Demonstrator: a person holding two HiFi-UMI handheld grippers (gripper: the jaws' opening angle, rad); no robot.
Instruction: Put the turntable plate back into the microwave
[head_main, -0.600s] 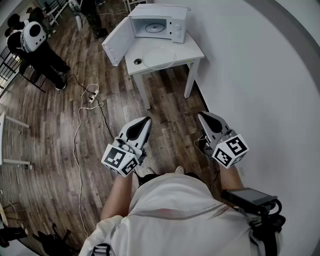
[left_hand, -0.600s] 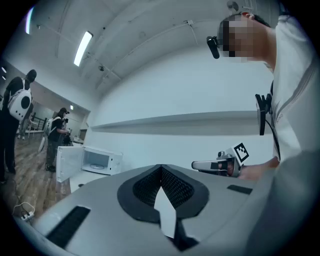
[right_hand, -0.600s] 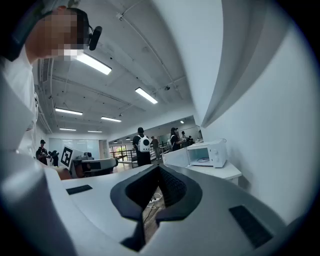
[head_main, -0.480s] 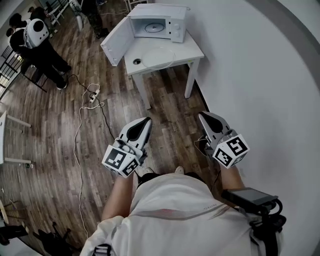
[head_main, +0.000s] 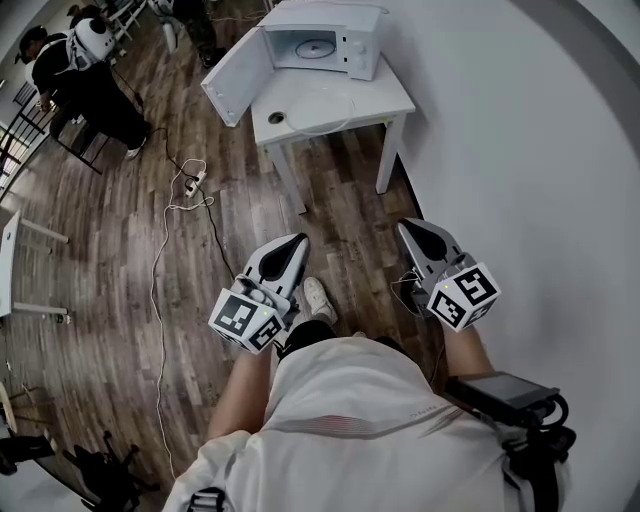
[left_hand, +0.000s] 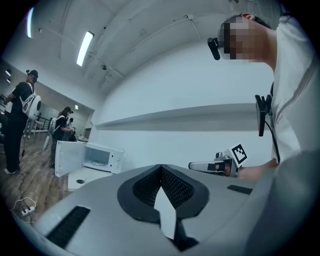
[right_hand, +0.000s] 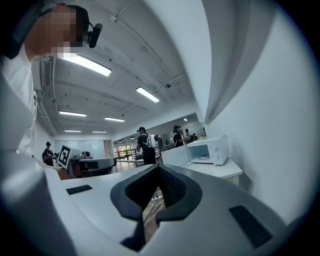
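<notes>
Head view: my left fingers (head_main: 288, 252) and right fingers (head_main: 415, 238) are held out level above the wood floor (head_main: 110, 260), well short of the microwave (head_main: 322, 42). It stands on the white surface (head_main: 392, 96) with its door (head_main: 232, 82) swung open. The turntable plate (head_main: 318, 110) lies on that surface just in front of the microwave.

Left gripper view: my left fingers are pressed together, holding nothing.

Right gripper view: my right fingers are closed too, and empty.

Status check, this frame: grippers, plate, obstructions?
Left gripper, right gripper shut, empty. Turntable plate on table, before open microwave. Floor cable left of path.
</notes>
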